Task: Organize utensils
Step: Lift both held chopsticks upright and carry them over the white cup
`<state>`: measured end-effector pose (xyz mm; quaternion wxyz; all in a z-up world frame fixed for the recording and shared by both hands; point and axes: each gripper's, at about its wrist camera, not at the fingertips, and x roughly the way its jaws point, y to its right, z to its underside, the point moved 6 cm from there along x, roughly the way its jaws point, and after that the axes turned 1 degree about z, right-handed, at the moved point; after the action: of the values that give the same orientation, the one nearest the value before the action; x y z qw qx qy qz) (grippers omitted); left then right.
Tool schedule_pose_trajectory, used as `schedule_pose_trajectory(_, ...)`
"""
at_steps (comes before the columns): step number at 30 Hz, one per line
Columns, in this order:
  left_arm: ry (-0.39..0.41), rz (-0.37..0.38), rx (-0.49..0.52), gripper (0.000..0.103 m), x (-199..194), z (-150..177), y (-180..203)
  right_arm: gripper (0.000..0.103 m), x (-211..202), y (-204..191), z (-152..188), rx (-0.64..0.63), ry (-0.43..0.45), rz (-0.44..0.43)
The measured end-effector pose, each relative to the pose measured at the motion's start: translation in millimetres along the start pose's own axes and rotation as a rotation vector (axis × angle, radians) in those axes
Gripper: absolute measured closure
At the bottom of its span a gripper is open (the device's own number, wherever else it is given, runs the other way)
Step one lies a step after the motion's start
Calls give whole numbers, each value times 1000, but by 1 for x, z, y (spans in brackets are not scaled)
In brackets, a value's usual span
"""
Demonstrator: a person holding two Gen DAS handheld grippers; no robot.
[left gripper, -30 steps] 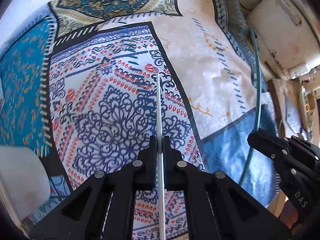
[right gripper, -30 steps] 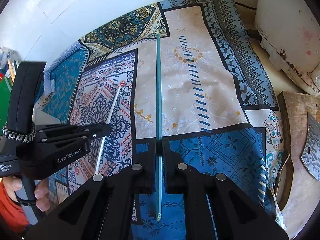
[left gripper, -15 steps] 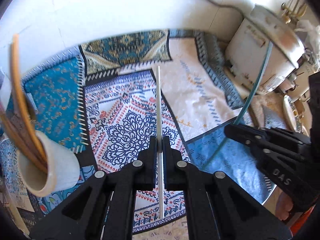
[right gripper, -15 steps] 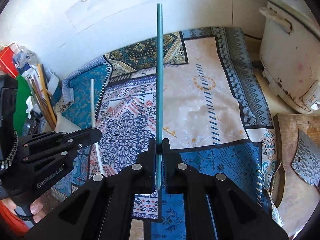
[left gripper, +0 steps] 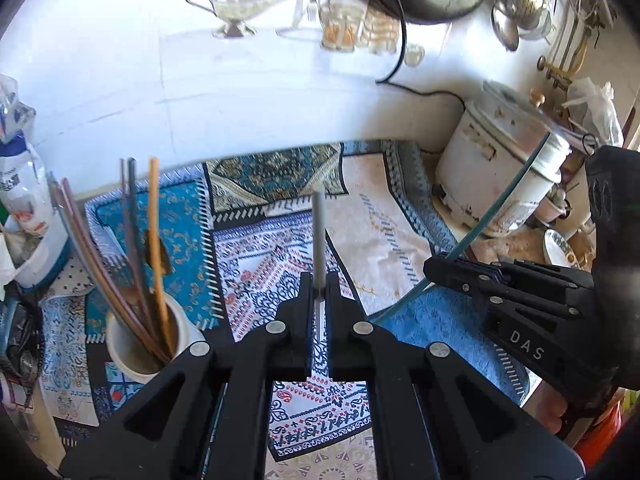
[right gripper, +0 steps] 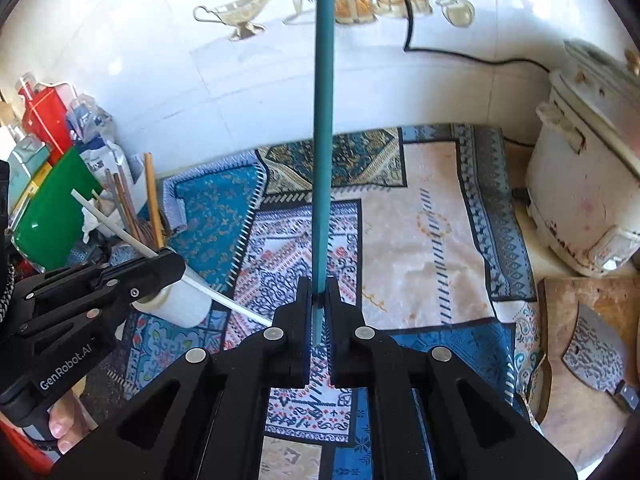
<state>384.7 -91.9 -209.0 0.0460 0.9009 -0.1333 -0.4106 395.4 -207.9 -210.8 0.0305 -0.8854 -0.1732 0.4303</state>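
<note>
- Patterned cloth: patchwork of blue, cream and red prints, spread over the work surface against a white tiled wall; the landmark for every entry below.
- Left gripper: raised above the cloth's near-left part, jaws pinched tight on the white stick.
- White stick: thin, straight, clamped near its lower part between the left jaws, clear of the cloth; in the right wrist view it slants up-left through the left gripper.
- Right gripper: raised above the cloth's near middle, jaws pressed onto the teal stick.
- Teal stick: long, held near its lower end, its length running up past the cloth's far edge in front of the wall; off the cloth. From the left wrist view it shows as a thin curved line.
- White cup: stands at the cloth's left edge, holding several brown, dark and orange sticks.
- Rice cooker: worn white, off the cloth's right edge.
- Cleaver: lies on a wooden board off the cloth's near-right corner.
</note>
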Motion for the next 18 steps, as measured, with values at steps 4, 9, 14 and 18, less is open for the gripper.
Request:
schedule_pose_trajectory(4,62,-18,-14,100,-25,-10,-12,98,-7,-13,-10,-21,30,-15)
schedule_pose_trajectory(9,115,-35,-58,100,-54,-22,-33,98,-13,-36,-25,-48,64,-46)
schedule_pose_trajectory(14,164,-69,-97,100,-82,-27,-57,98,-15,-65,-37,-84,80,-90)
schedule_pose_trajectory(18,190,-100,-136,100,-101,-27,-76,98,-14,-94,-44,-119,84,-140)
